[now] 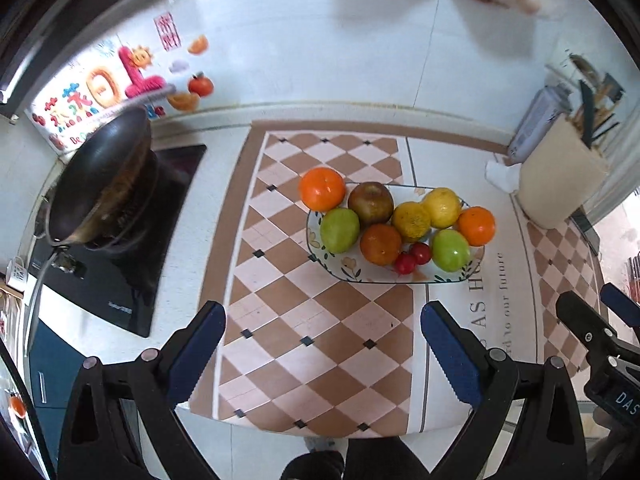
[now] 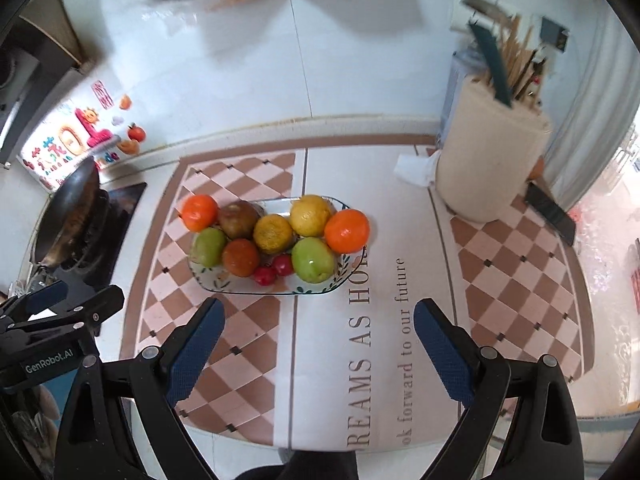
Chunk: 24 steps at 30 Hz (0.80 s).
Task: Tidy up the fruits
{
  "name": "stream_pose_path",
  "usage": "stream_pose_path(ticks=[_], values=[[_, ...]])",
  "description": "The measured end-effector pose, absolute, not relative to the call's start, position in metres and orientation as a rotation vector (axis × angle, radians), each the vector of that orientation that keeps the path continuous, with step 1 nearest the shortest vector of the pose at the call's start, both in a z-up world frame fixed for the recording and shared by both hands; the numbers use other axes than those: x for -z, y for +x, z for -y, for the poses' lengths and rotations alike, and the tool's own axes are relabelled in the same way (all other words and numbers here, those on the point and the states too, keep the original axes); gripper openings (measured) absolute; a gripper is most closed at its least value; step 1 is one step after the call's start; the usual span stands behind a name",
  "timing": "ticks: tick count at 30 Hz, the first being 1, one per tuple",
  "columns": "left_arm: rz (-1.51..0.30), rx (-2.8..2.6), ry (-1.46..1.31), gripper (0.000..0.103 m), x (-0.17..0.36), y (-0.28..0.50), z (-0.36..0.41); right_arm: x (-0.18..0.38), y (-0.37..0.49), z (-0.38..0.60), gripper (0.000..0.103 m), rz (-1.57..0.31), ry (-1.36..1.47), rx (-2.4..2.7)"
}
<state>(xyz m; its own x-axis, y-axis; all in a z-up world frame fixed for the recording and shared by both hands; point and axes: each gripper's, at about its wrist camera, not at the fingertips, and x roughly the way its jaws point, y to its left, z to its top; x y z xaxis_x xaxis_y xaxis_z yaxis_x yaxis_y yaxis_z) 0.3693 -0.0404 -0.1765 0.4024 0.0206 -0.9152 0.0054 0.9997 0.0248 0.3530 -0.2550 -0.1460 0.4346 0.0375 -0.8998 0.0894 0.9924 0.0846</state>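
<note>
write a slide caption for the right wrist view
Right gripper, fingers open and empty, above a plate piled with fruit on a checkered mat.

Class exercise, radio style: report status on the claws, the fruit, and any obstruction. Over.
Left claw open, empty; right claw open, empty. Fruit piled on plate; one orange at its rim. Nothing blocking.

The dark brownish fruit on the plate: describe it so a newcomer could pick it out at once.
Find the checked mat on the counter and the glass plate of fruit on it. At the plate's back left, the dark fruit sits between an orange and a mottled yellow fruit. It alone is dull reddish-brown among bright neighbours.
</note>
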Motion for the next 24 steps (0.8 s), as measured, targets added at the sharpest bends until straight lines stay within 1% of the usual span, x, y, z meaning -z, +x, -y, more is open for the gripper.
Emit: stream_pose_path(ticks=[14, 24], values=[[-0.998, 0.053, 0.041, 0.100, 0.089, 0.255, 0.020, 0.055, 0.226, 0.225, 0.098, -0.989, 0.158, 0.040], [-0.911, 0.033, 0.030, 0.100, 0.048, 0.193, 0.018, -0.008, 0.153, 0.224, 0.098, -0.883, 0.128, 0.009]])
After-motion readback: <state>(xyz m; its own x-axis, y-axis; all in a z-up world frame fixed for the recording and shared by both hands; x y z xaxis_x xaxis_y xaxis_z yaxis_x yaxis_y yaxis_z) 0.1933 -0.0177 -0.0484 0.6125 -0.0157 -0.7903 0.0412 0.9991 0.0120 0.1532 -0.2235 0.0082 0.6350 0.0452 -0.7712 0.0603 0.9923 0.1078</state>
